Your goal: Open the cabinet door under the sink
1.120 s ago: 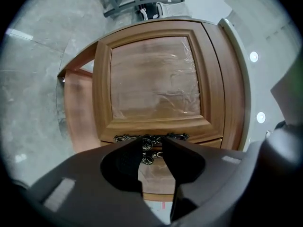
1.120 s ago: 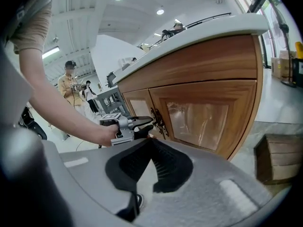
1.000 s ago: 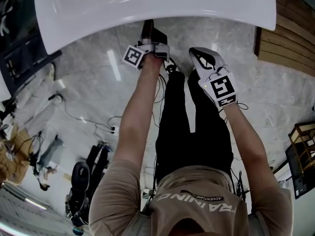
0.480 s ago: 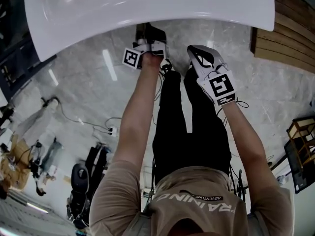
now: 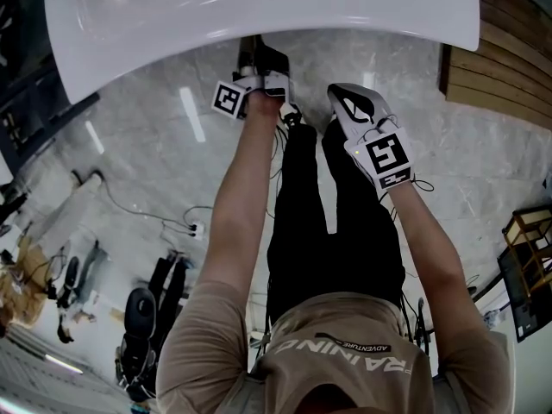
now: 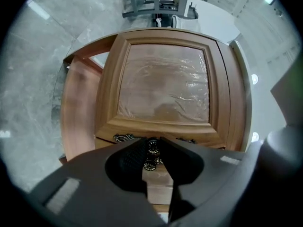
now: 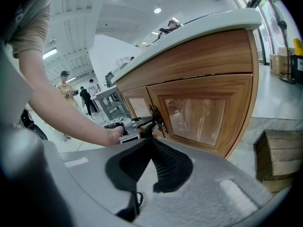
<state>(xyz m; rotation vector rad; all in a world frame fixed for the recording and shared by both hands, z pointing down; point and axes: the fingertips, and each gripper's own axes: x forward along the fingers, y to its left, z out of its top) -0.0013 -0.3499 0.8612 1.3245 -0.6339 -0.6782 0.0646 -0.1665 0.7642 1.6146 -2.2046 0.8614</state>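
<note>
The wooden cabinet door (image 6: 163, 84) under the white sink counter (image 5: 259, 7) is closed. Its small ornate metal knob (image 6: 151, 147) sits between the tips of my left gripper (image 6: 152, 143). Those jaws have just been closing, with a narrow gap still showing on each side of the knob. A second knob (image 6: 150, 165) belongs to the neighbouring door. In the right gripper view the left gripper (image 7: 149, 122) reaches level to the handle (image 7: 157, 118) on the door (image 7: 199, 112). My right gripper (image 7: 152, 140) hangs back from the cabinet, shut and empty, and shows in the head view (image 5: 339, 90).
Stacked wooden crates (image 7: 279, 155) stand on the floor right of the cabinet. Cables (image 5: 181, 222) and bags lie on the marble floor to the left. A metal cart (image 7: 111, 105) and several people (image 7: 64, 86) are farther off. A shelf (image 5: 526, 266) is at the right edge.
Both grippers stay where they were. The left gripper has rolled slightly at the cabinet front, and the head view has shifted a little.
</note>
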